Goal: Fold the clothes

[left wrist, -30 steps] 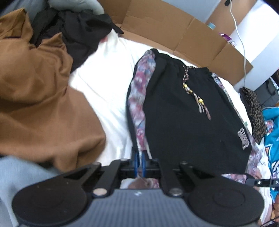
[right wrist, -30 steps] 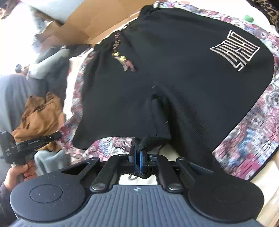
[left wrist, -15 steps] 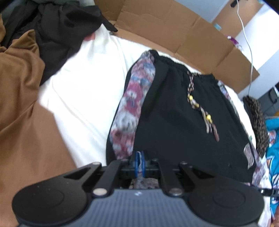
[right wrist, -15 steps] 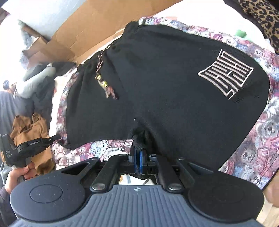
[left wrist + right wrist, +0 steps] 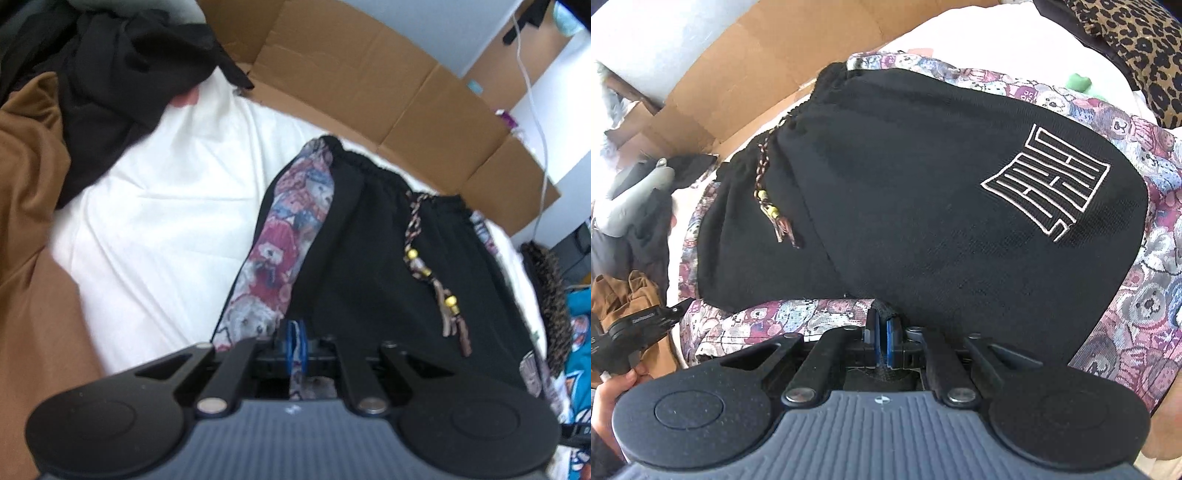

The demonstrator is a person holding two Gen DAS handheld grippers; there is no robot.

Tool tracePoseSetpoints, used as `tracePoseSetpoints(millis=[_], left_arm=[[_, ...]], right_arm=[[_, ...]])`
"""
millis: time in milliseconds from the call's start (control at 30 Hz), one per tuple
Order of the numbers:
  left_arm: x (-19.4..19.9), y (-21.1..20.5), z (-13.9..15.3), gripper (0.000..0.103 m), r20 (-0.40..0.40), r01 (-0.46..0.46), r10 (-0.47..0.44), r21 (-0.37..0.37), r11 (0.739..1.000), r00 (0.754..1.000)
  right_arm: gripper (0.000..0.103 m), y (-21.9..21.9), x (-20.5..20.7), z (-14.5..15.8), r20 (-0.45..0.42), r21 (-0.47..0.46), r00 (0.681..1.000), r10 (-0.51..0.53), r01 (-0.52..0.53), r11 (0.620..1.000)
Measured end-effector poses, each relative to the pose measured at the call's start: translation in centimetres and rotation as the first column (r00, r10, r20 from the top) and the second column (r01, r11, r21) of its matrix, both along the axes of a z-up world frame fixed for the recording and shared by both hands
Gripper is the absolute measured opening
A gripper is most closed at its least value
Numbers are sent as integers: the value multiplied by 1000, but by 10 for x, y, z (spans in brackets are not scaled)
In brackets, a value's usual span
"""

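Observation:
Black shorts [image 5: 369, 258] with teddy-bear patterned side panels lie on a white sheet [image 5: 166, 203]. A beaded drawstring [image 5: 417, 236] hangs from the waistband. My left gripper [image 5: 295, 339] is shut on the patterned hem at the shorts' left leg. My right gripper [image 5: 882, 332] is shut on a bunch of black fabric at the crotch of the shorts [image 5: 923, 184], near the white line logo [image 5: 1049, 188]. The drawstring [image 5: 764, 177] lies to the left. The left gripper [image 5: 679, 306] shows at the lower left there, held by a hand [image 5: 613, 384].
A brown garment [image 5: 29, 221] and a black garment [image 5: 110, 74] are heaped on the left. Flattened cardboard [image 5: 369, 92] lines the far edge of the bed. A leopard-print item [image 5: 1126, 37] and a teal garment [image 5: 580, 332] lie to the right.
Both grippers have carried the bottom hem towards the waistband, so the shorts look shorter and the patterned hem shows along the near edge. Both grips are unchanged.

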State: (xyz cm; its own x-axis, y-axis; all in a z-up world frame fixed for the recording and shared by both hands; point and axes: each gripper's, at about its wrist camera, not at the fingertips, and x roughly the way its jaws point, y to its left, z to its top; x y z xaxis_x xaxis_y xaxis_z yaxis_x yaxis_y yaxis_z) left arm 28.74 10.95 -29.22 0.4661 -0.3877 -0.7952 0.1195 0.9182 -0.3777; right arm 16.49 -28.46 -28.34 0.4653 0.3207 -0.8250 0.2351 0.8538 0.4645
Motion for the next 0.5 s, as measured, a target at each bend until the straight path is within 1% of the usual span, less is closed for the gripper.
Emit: tracePoseSetpoints(millis=[33,67,100,133,167,267,333,467,500], left_arm=[[-1,1,1,9,-3,-4,4,-5,1000,1000],[-4,3,3,13,0,-22,22,-16,1000,1000],[-8,5,6,23,10,-29,29,-14,999,1000],[-13,7,10,26,22,-33,33,-8,999,999],[-17,8,14,32,34,-37,37,-3,999,999],[-33,15,23,33,62,-41,39,18,999,997],[-44,22,26,33,61,-44,42,18,999,997],[-64,27,19,33,24,-34,33,32,999,999],[-68,28,15,35,11,-34,33,29,999,999]], right_arm=[[1,0,1,-1,-3,1,1000,-1,1,1000],[1,0,2,-2,-5,2,1000,-4,4,1000],[1,0,3,-3,-7,3,1000,-6,6,1000],[1,0,3,-3,-8,4,1000,-7,7,1000],[1,0,3,-3,-7,5,1000,-8,8,1000],[1,-1,2,-4,-9,10,1000,-6,6,1000],[1,-1,1,-5,-12,15,1000,-5,5,1000],[1,-3,-1,-5,-15,33,1000,-8,9,999],[2,-3,-1,-5,-15,36,1000,-7,8,999]])
